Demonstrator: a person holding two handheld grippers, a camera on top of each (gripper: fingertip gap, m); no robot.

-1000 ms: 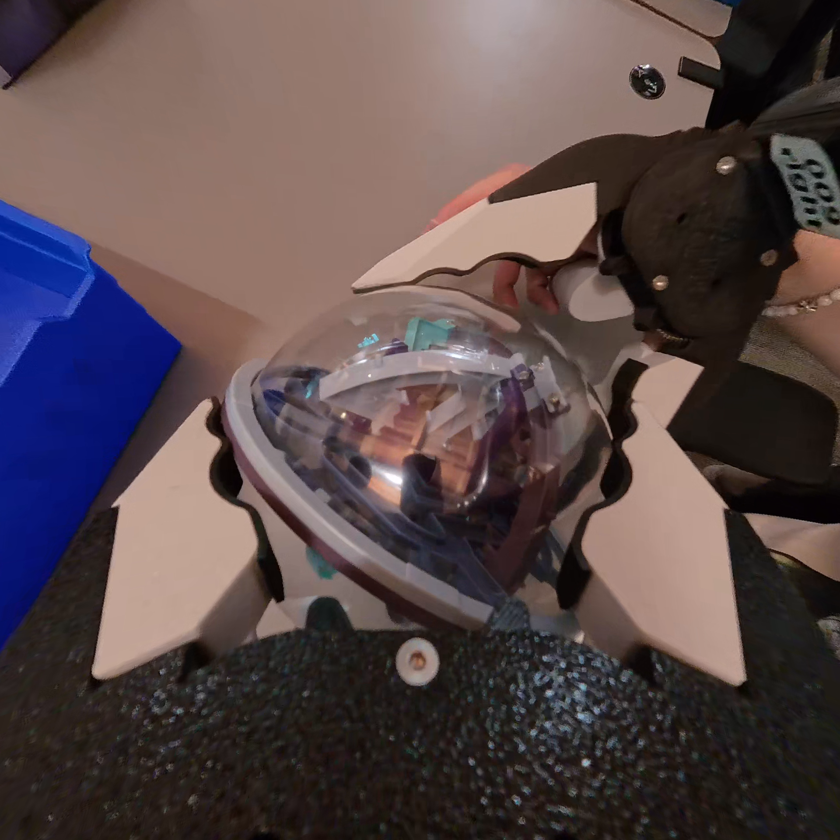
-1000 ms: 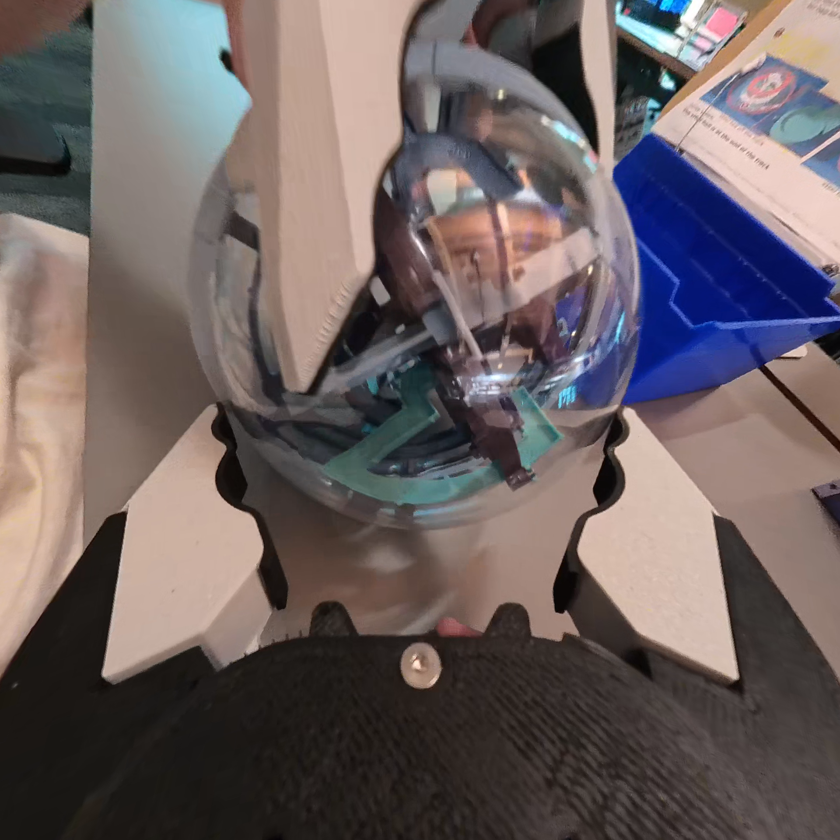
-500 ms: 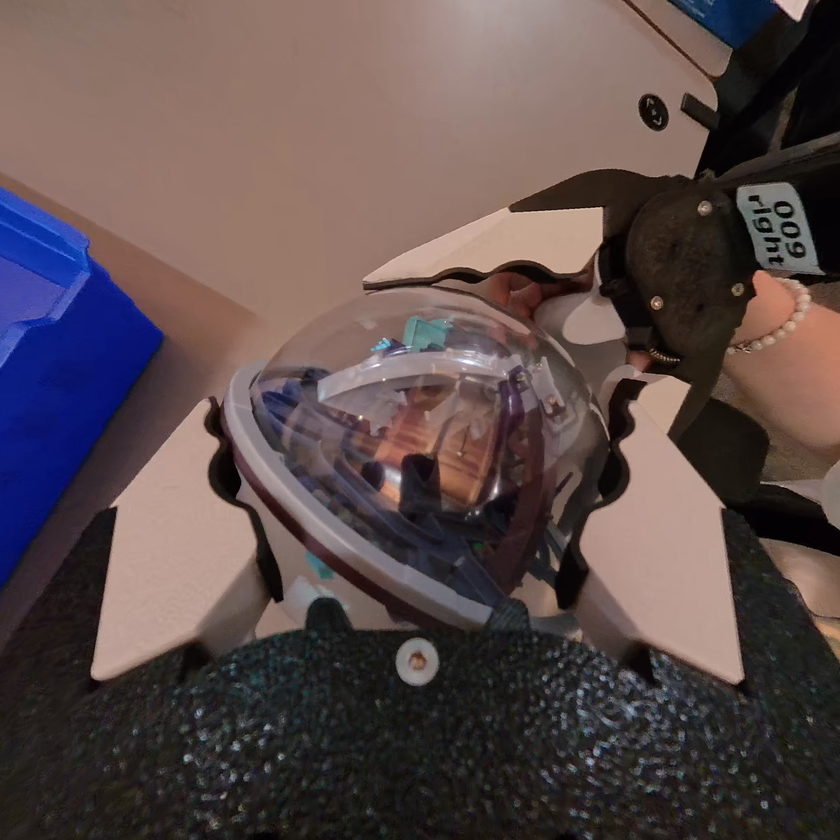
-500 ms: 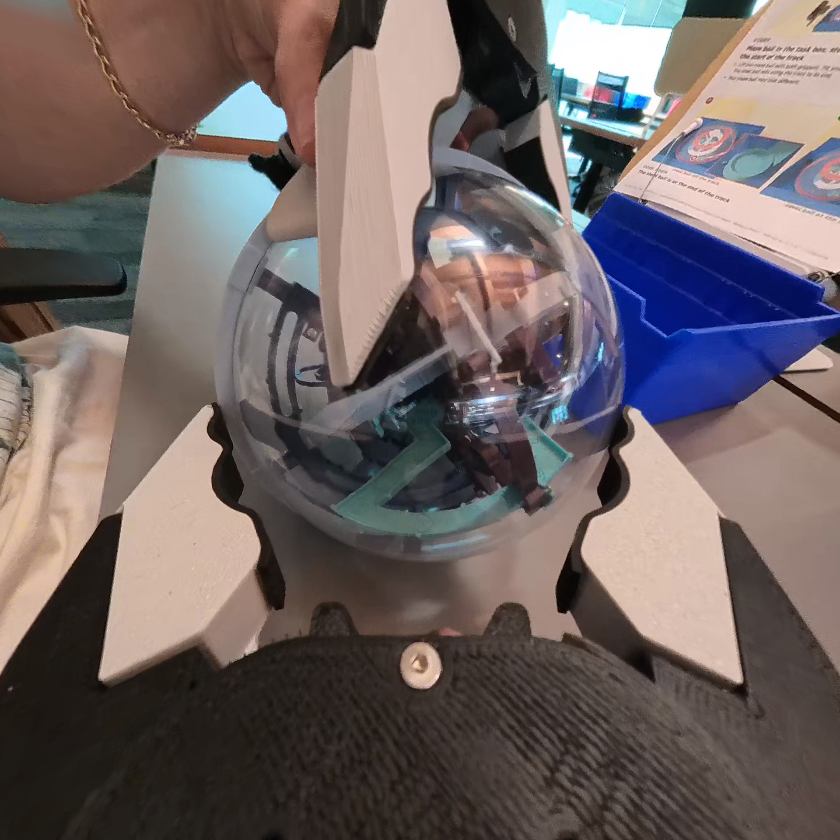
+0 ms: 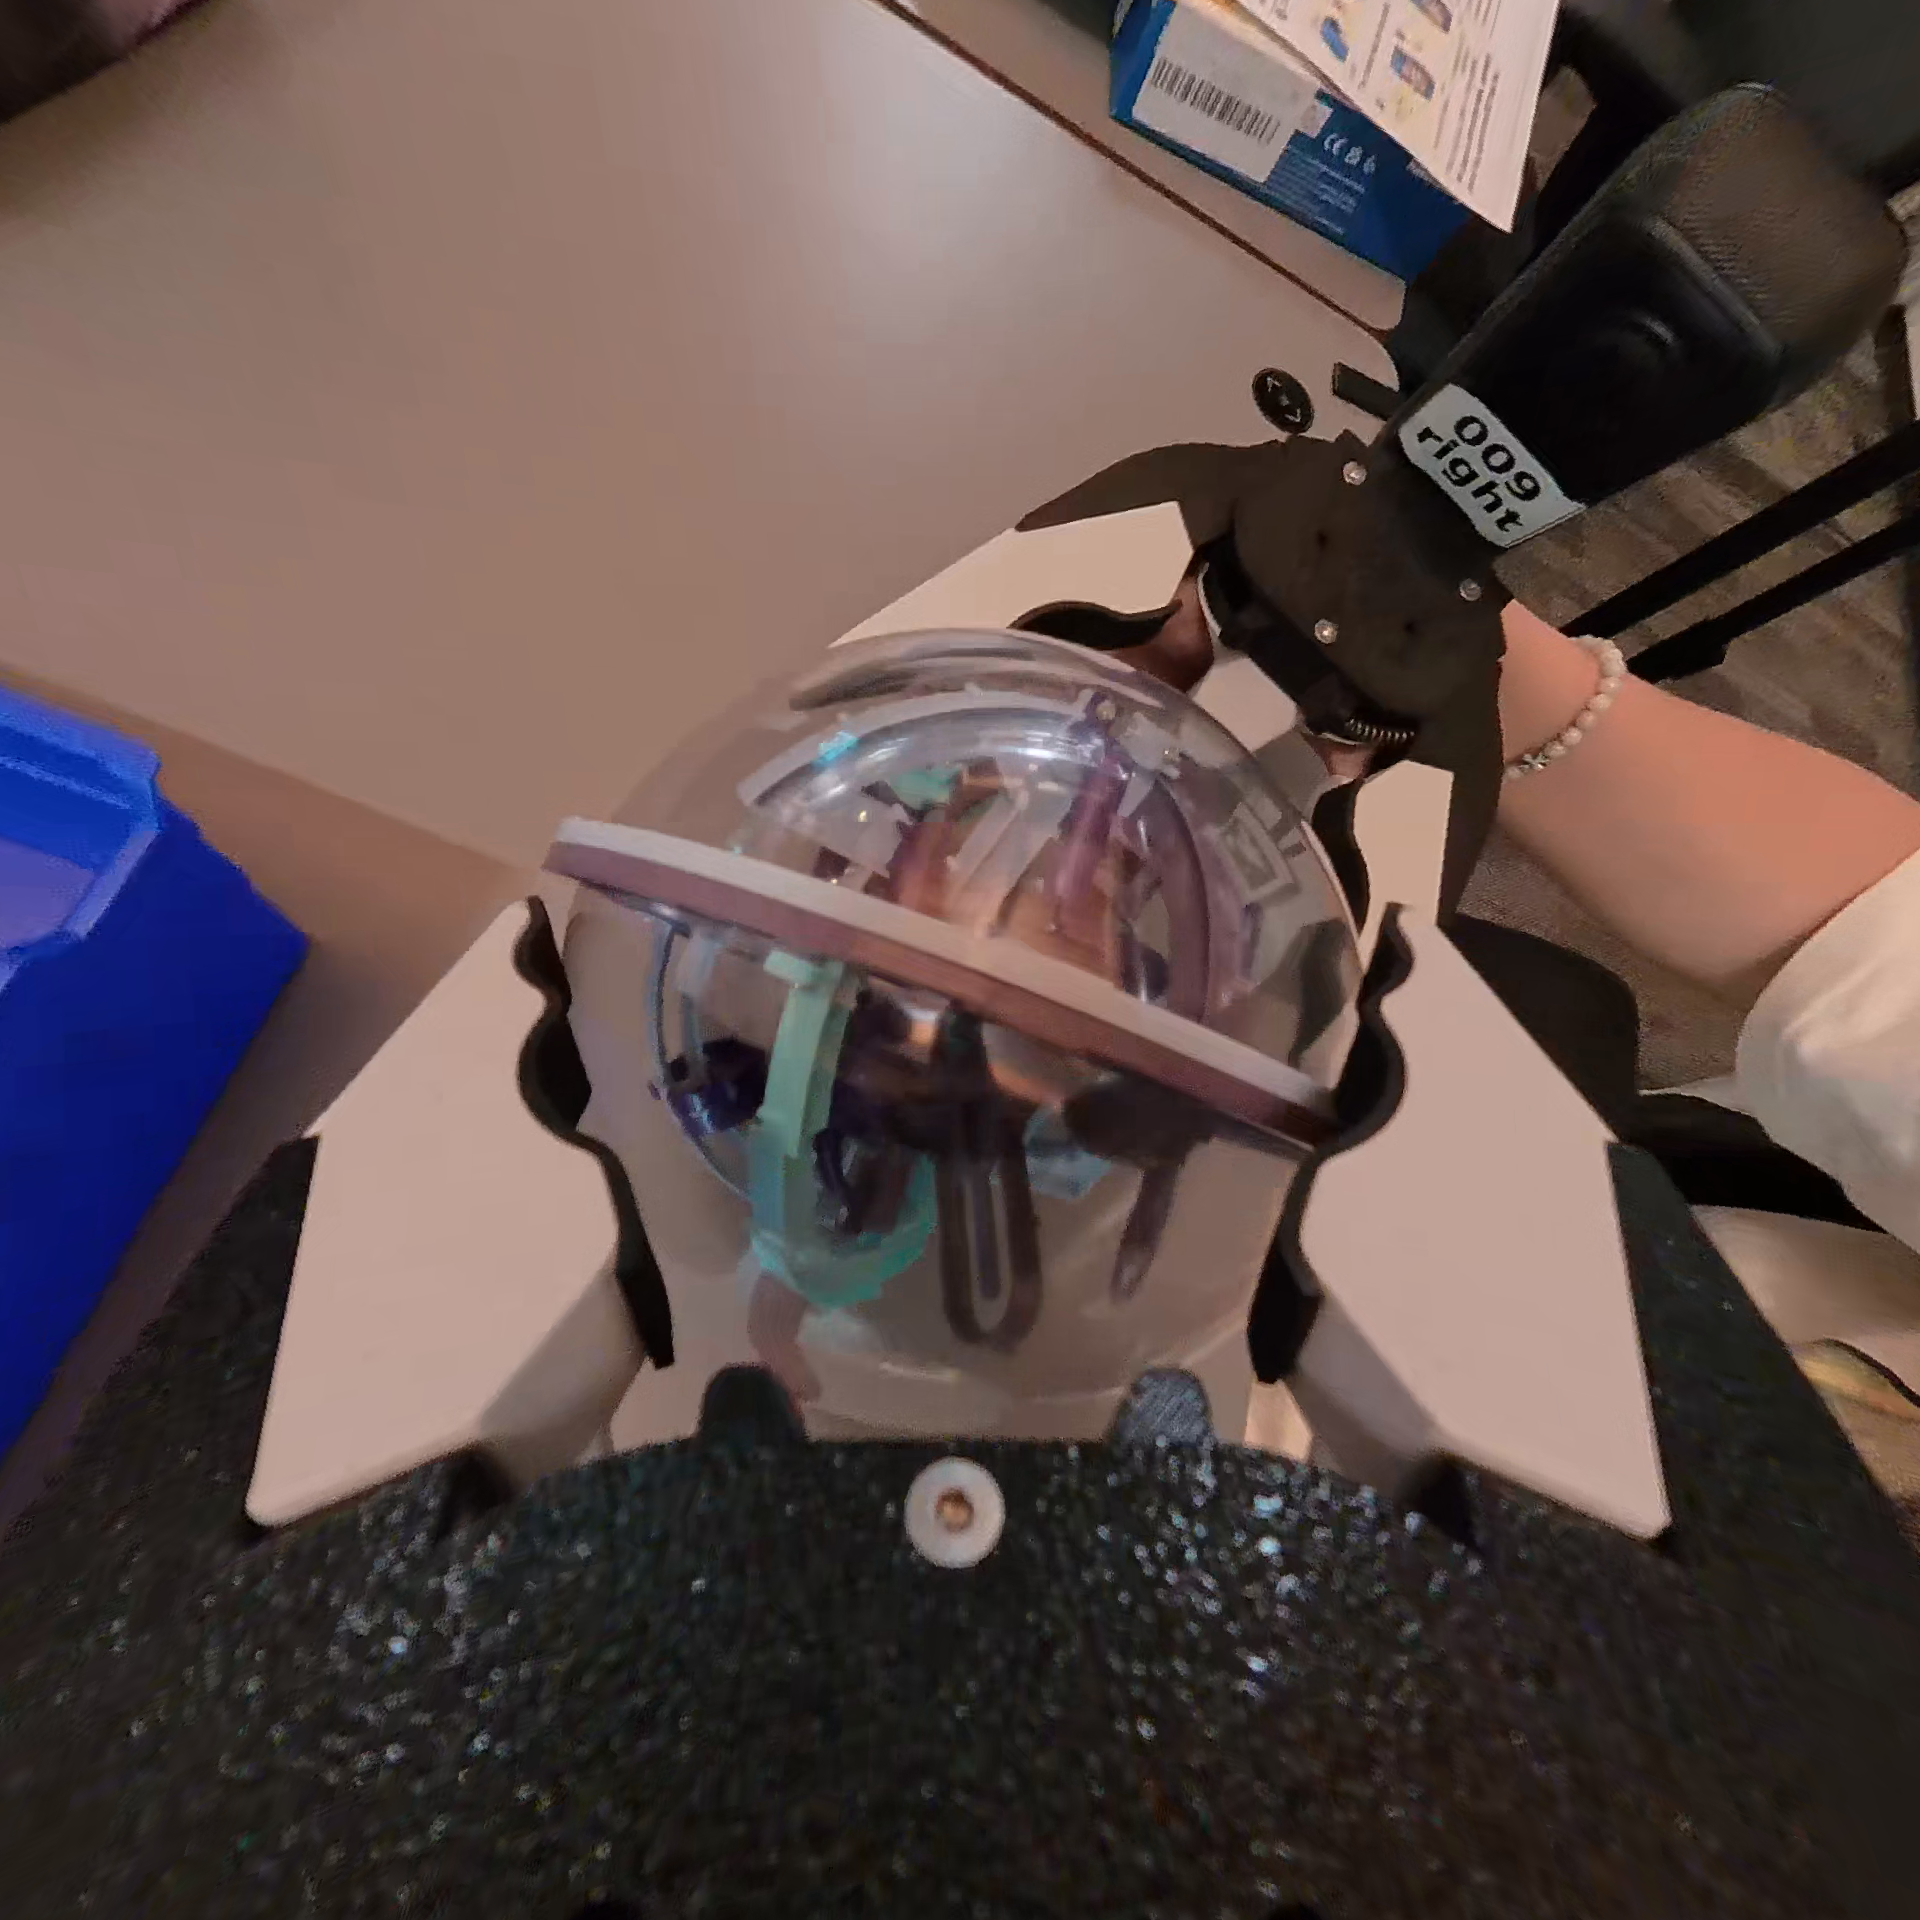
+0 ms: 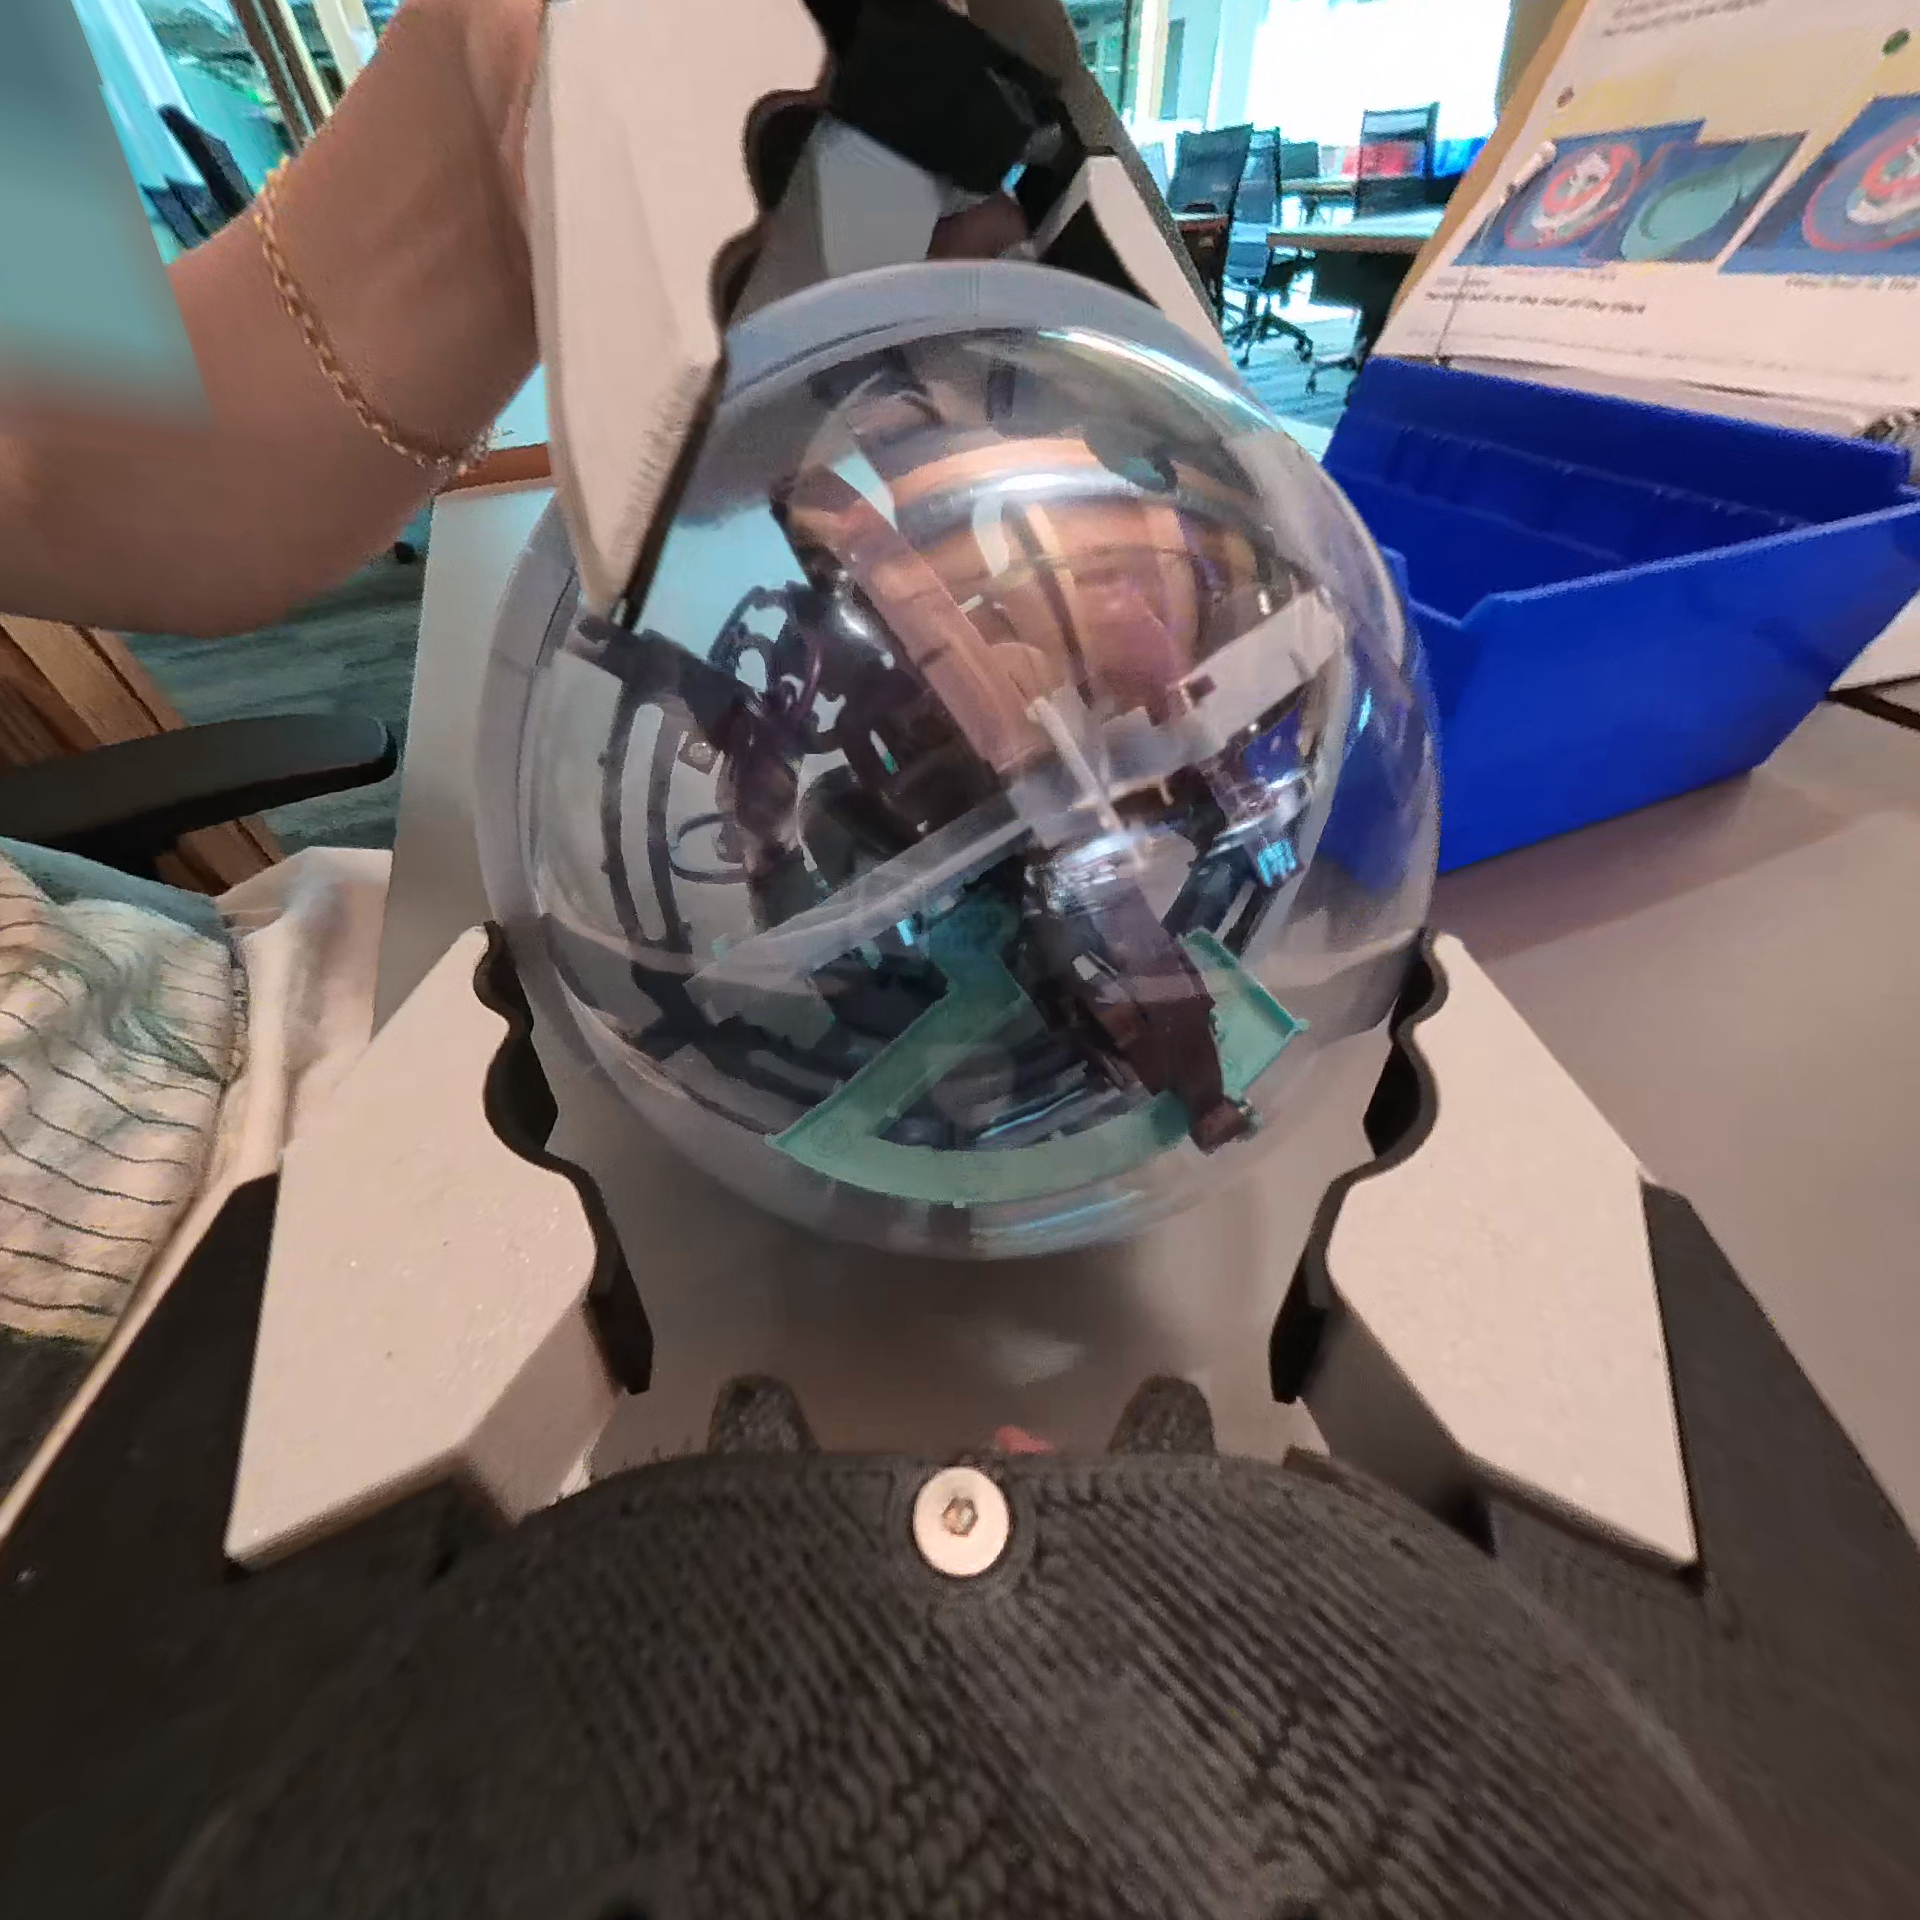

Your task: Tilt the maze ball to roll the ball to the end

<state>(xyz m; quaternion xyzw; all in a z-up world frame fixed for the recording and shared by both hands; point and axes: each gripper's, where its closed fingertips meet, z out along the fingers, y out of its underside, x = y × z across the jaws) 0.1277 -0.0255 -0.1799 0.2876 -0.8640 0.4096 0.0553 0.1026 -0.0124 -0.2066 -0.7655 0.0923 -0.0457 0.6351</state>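
The clear plastic maze ball with teal, purple and grey tracks inside is hanging above the beige bench, clamped from two sides. The left claw is gripping its flanks, with the grey seam ring slanting between the fingers. The right claw is clamping the opposite side, its wrist angled in from the far right. A blue plastic bin is sitting nearby.

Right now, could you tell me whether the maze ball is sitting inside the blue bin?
No, the maze ball is held between the fingers of the right hand-held gripper, while the blue bin stands apart behind it.
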